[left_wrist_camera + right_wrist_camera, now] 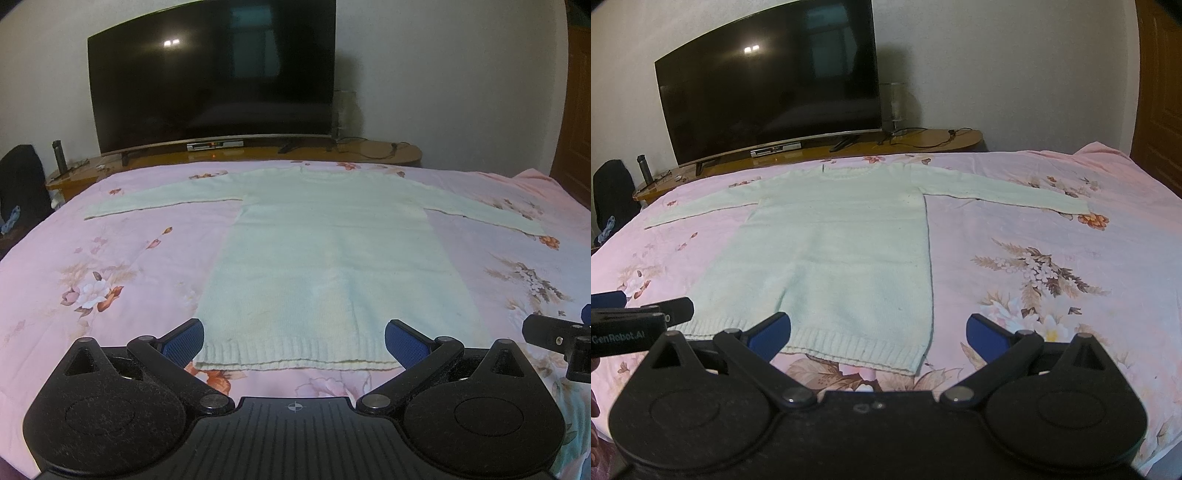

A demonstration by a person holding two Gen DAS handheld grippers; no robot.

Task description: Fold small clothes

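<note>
A pink floral-print bed (110,258) carries a pale cream knitted sweater (332,258), spread flat, sleeves out. Both the left gripper (294,341) and right gripper (878,334) hover at its hem, jaws wide and empty. Only the right view reads "GenRobot.AI" on the left gripper.

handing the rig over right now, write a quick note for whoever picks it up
Left gripper: open, holding nothing, at the near hem of the sweater.
Right gripper: open, holding nothing, at the hem's right corner.
The white knit sweater lies flat on the pink floral bedspread, collar toward the TV, both sleeves spread straight out to the sides.
Done: sweater laid out and smoothed.
Left: every fold. No fold is made yet. Probably bring the sleeves in over the body first, then fold hem toward collar.
</note>
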